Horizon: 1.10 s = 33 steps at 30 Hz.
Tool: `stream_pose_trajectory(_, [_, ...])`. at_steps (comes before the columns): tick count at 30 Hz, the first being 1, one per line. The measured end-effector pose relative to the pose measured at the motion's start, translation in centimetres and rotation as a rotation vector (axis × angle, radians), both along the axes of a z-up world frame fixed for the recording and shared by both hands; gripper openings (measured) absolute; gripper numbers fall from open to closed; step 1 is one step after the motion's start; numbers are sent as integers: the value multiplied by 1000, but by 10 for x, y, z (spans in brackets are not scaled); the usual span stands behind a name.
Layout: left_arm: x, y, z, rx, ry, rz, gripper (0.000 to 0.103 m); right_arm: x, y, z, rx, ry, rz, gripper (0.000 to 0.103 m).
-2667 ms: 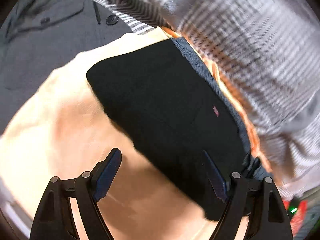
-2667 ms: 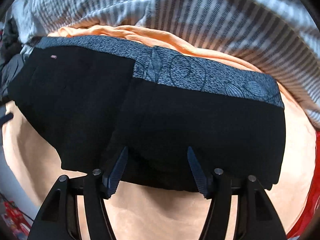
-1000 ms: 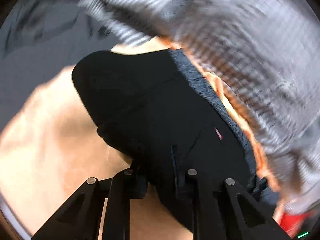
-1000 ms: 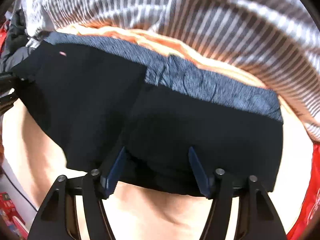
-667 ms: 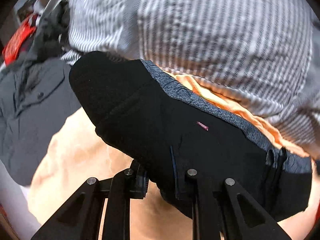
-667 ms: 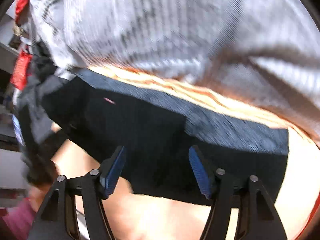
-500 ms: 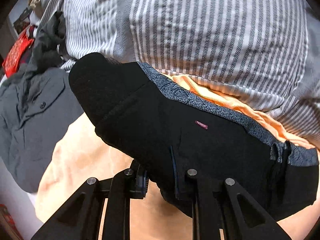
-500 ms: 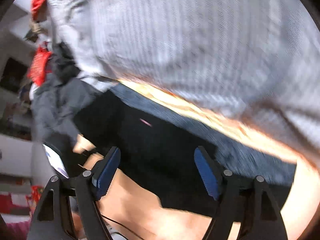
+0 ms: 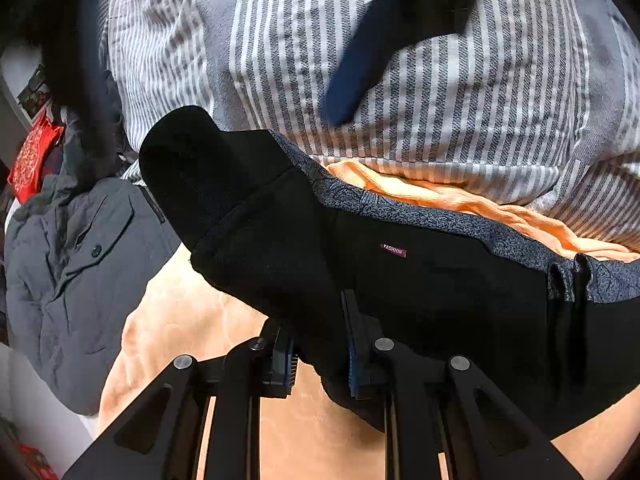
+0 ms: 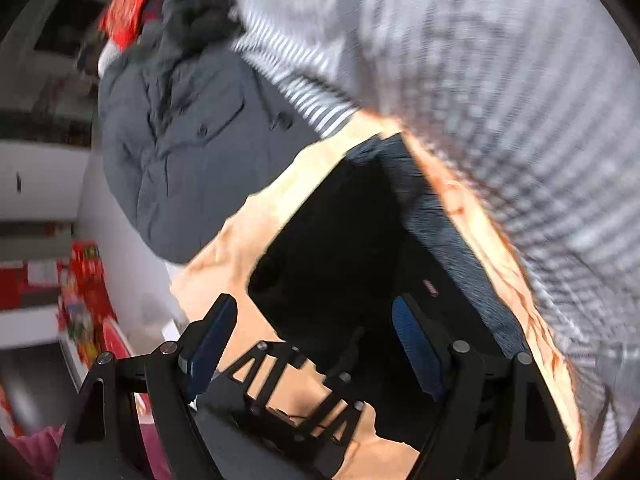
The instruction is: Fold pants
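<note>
**A:** Closest to you, your left gripper (image 9: 320, 354) is clamped on a bunched edge of the black pants (image 9: 440, 300). A few seconds back those jaws stood wide over flat cloth; now that end is lifted off the peach blanket (image 9: 192, 320) and curls over itself. I'd judge the fold from the left side is under way.

**B:** And the right?

**A:** Your right gripper (image 10: 316, 344) has its jaws apart with nothing between the pads. It was hovering over the hem on the other side a second ago; it has since swung across and now looks down over the left gripper's frame. Probably you're coming to take a second hold at that end.

**B:** What does each camera give that the other doesn't?

**A:** The left view shows the patterned grey waistband (image 9: 420, 210), its small label and the striped bedding (image 9: 440, 80) behind. The blurred right view shows the grey jacket (image 10: 180, 160) whole, beyond the blanket's corner.
</note>
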<state>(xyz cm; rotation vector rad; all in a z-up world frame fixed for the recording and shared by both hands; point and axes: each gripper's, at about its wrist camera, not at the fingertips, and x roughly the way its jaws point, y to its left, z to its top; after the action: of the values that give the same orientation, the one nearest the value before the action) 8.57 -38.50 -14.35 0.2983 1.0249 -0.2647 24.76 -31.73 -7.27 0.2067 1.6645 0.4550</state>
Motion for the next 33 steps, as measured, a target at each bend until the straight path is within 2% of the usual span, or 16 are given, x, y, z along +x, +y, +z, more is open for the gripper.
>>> stream_pose_trajectory(5, [-2,-1,1,8,-12,-14,20,12,17,-35,-61,92,60,82])
stream_pose_trajectory(8, [-2,1,0,11,-4,-17,20,10,8,-43,-30,119,9,31])
stream_pose_trajectory(9, [0,2,-1,10,-1,-17,20,9,1,-41,-30,100,-13,23])
stream_pose_trajectory(10, [0,2,-1,7,0,-20,20,8,-4,-39,-32,78,-26,21])
stream_pose_trajectory(16, [-10,-12,23,-28,-20,-70,20,-20,-53,-9,61,-39,-159,20])
stream_pose_trajectory(20, [-24,-31,45,-36,-59,-137,20,-48,-92,14,134,-102,-263,20])
stream_pose_trajectory(28, [-67,-87,85,-59,-92,-294,20,-134,-176,57,244,-239,-445,20])
stream_pose_trajectory(30, [-82,-104,91,-71,-83,-333,20,-159,-198,62,264,-261,-499,20])
stream_pose_trajectory(31, [-90,-112,93,-73,-77,-349,20,-171,-208,63,258,-256,-472,20])
stream_pose_trajectory(33, [-107,-131,96,-74,-68,-392,20,-197,-235,65,272,-272,-543,20])
